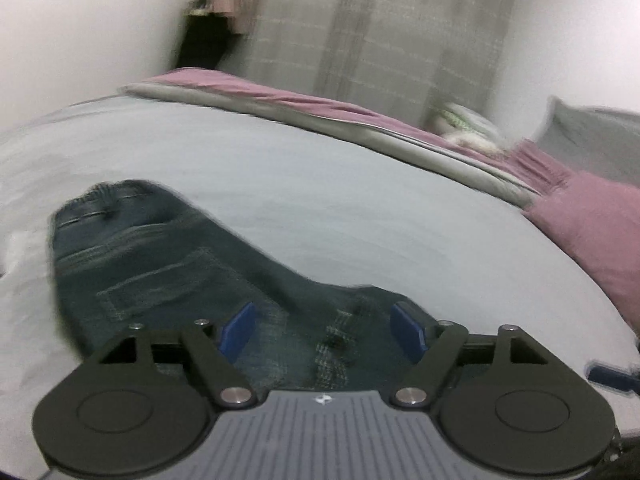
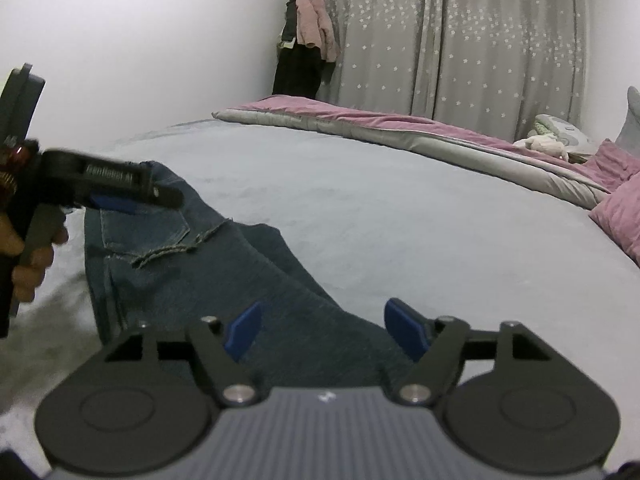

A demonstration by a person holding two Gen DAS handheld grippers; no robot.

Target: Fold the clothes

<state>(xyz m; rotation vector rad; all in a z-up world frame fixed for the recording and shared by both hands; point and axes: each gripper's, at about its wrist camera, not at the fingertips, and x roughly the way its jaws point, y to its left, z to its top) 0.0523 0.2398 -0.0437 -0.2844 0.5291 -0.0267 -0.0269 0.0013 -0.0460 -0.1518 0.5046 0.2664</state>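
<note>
Fingers (image 2: 248, 330) of the right gripper (image 2: 324, 328) stand spread above the jeans (image 2: 192, 272), pinching nothing; the left gripper (image 1: 324, 330) is spread too, low over the denim. Those jeans lie on the bed (image 2: 380, 208), legs laid together, waistband toward the wall. Risk: closing on only 1 layer would let the other leg sag and skew any fold, and the left view's blur suggests quick motion that could miss the edge.

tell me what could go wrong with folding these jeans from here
1. Both the left gripper and right gripper are open above the jeans; closing could pinch the bed sheet too.
2. The jeans lie skewed with a leg overlapping, so a fold may come out uneven.
3. The left wrist view is blurred, suggesting fast motion and a possible missed grasp.
</note>
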